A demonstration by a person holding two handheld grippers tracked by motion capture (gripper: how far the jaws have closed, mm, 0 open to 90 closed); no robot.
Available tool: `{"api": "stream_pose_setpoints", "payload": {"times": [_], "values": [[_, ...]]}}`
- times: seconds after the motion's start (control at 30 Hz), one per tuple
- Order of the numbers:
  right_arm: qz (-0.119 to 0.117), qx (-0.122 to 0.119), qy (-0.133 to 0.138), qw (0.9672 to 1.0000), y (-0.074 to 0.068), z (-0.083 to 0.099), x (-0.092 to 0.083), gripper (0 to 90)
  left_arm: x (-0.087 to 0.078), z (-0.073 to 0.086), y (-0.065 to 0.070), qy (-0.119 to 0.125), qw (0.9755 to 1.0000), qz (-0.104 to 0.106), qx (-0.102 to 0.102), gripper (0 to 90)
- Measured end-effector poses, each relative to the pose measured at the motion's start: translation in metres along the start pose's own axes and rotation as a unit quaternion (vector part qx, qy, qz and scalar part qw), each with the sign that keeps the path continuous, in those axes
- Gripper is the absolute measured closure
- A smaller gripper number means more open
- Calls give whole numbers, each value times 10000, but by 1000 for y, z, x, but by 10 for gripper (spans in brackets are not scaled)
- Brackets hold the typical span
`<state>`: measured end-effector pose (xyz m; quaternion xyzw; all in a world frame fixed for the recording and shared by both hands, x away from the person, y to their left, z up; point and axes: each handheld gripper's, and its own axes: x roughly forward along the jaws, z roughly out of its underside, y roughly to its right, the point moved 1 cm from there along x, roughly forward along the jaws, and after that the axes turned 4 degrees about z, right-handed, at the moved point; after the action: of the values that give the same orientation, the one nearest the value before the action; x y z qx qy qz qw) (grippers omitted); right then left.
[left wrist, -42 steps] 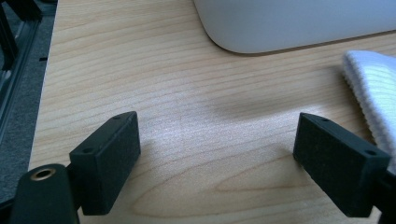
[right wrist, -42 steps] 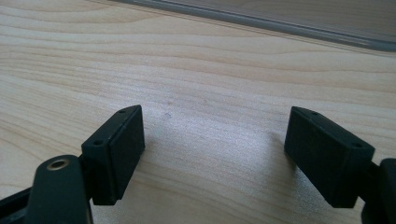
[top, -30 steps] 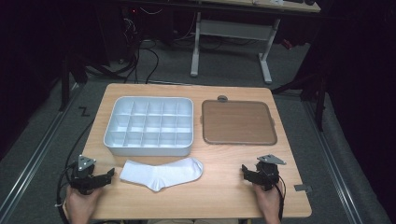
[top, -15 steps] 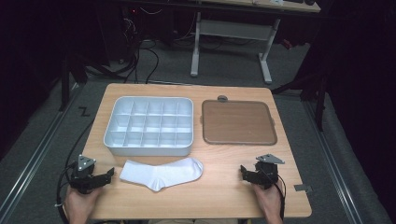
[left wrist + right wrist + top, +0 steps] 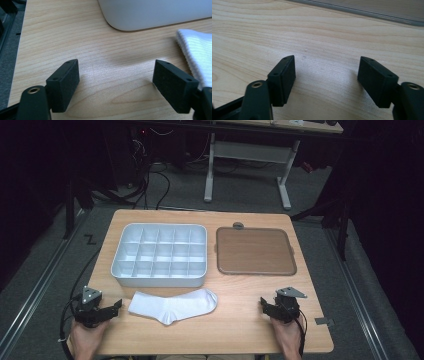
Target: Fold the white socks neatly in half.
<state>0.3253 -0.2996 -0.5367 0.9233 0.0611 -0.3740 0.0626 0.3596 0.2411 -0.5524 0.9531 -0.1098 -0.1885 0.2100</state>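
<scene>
On the table (image 5: 240,325), a divided tray (image 5: 159,255) sits at the back left, with a flat lid (image 5: 255,251) just beside it on the right. A sock (image 5: 172,305) lies in front of the tray, near it. The left gripper (image 5: 116,305) rests just left of the sock; the right gripper (image 5: 263,304) sits well apart, front right.

On the table (image 5: 240,330): one white sock (image 5: 175,305); one white divided tray (image 5: 160,255) (twenty compartments, four rows of five); one brown flat tray (image 5: 255,251) with a grey rim; one small grey round piece (image 5: 238,225) at its far edge. Handheld grippers: two, left gripper (image 5: 116,306) and right gripper (image 5: 263,305).
</scene>
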Motion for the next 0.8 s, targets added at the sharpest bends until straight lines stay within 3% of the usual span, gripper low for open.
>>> {"api": "stream_pose_setpoints", "payload": {"times": [0.4, 0.67, 0.7, 0.8], "values": [[-183, -80, 155, 9997, -12, -3, -11, 454, -7, -3, 12, -50, 9988, 356, -345, 274], [-502, -179, 285, 9982, -30, -8, -17, 521, -13, -8, 31, -107, 9961, 712, -516, 298], [-670, -250, 322, 9969, -39, -10, -17, 543, -14, -9, 35, -150, 9954, 775, -540, 305], [-769, -298, 350, 9960, -44, -11, -17, 553, -14, -10, 42, -174, 9942, 865, -620, 307]]}}
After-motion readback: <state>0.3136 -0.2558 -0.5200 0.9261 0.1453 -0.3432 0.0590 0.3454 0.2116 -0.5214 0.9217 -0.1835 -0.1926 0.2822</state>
